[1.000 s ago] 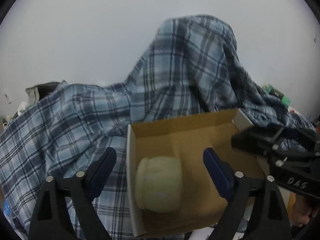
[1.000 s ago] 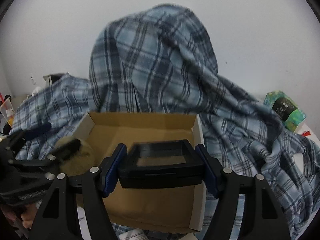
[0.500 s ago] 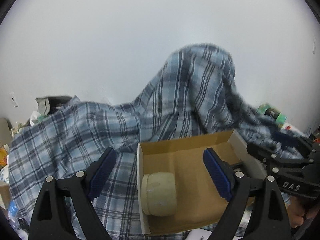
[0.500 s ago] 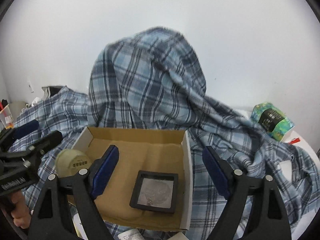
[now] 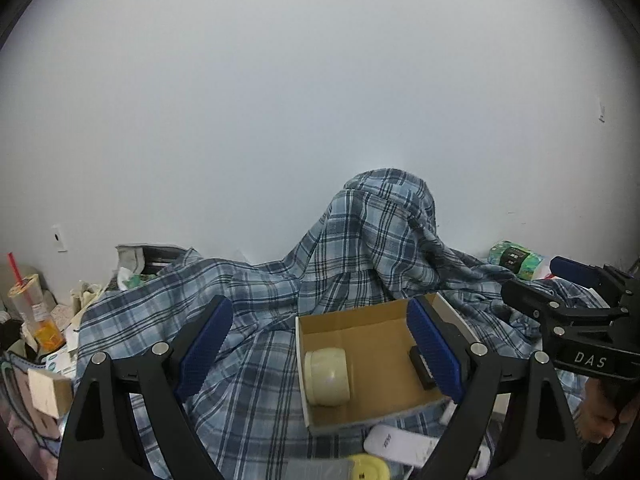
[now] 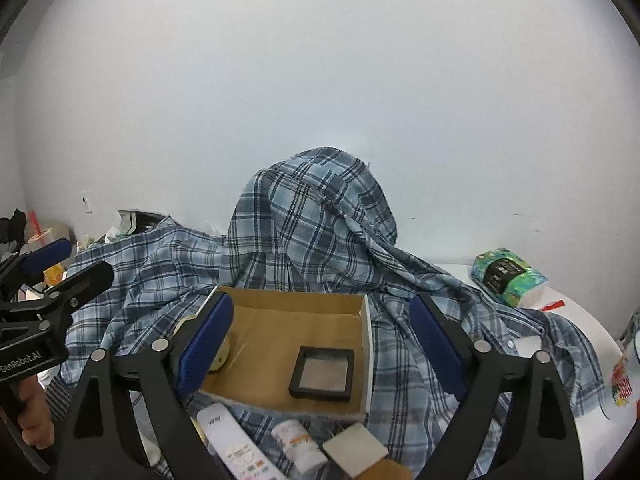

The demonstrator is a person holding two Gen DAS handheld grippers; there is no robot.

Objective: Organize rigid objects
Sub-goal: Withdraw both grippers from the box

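Note:
An open cardboard box (image 5: 352, 316) rests on a blue plaid shirt (image 5: 256, 304). A cream jar (image 5: 326, 376) lies on its side in the box's left half. At the right, a black square case (image 6: 322, 372) lies flat; in the left wrist view the case (image 5: 420, 366) is half hidden by a finger. My left gripper (image 5: 318, 346) hangs open above and in front of the box, holding nothing. My right gripper (image 6: 320, 342) is also raised, its jaws opening with nothing between them. Each gripper shows at the other view's edge: the right gripper (image 5: 540, 282), the left gripper (image 6: 74, 264).
In front of the box (image 6: 296, 304) lie a white remote (image 6: 232, 440), a small white bottle (image 6: 298, 446) and a grey square pad (image 6: 354, 454). A green tissue pack (image 6: 506, 276) sits at the right. A drink cup with a red straw (image 5: 36, 312) stands far left. The shirt covers a tall hump by the wall.
The right gripper let go of the black case, which now lies in the box, and its jaws widened. Both grippers drew back and rose away from the box.

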